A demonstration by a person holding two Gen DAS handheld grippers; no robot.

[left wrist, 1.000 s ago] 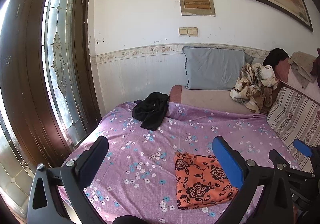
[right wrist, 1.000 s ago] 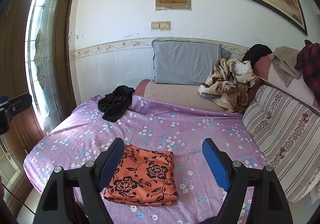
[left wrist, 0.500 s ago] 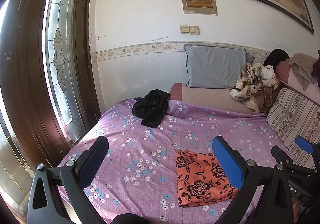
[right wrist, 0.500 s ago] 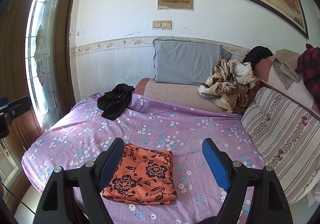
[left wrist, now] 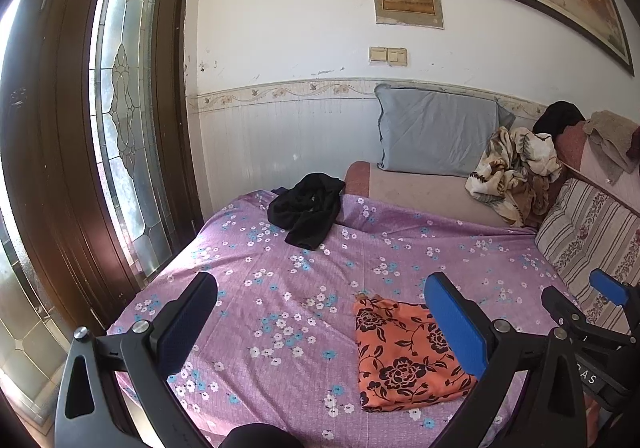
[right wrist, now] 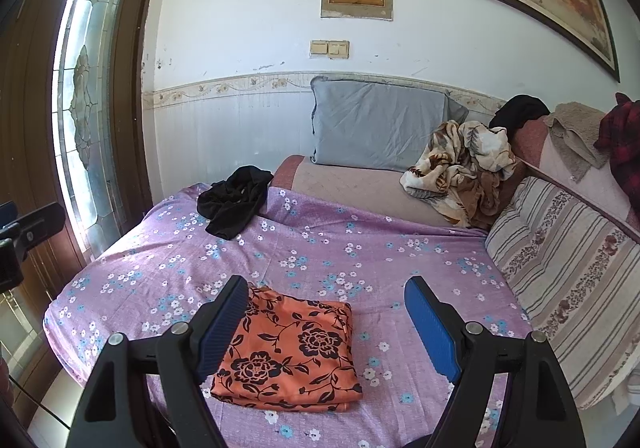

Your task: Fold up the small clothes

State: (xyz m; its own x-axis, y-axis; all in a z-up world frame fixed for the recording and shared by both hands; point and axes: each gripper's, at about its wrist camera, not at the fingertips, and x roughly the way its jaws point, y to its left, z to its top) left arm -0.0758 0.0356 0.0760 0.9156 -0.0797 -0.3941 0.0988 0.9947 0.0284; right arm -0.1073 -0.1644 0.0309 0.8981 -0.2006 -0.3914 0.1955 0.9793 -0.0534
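From the left wrist view, the left gripper (left wrist: 320, 328) hangs above the near edge of the bed (left wrist: 280, 272) with its fingers (left wrist: 188, 324) spread wide and nothing between them. The folded orange cloth (left wrist: 404, 352) lies flat on the purple flowered sheet, partly behind the right-hand finger, while a crumpled black garment (left wrist: 308, 212) sits well apart at the far end of the sheet, near the grey pillow (left wrist: 436, 136). This view also takes in a broad stretch of the dark wooden door (left wrist: 48, 152) and, at its right edge, part of the right gripper (left wrist: 592, 312). From the right wrist view, the right gripper (right wrist: 326, 328) is likewise wide and empty, and the orange cloth (right wrist: 292, 352) shows almost whole, just beside the left-hand finger (right wrist: 224, 324). Only here is the red checked cloth (right wrist: 624, 152) seen, draped on the sofa back (right wrist: 560, 152) above the striped cushion (right wrist: 568, 272).
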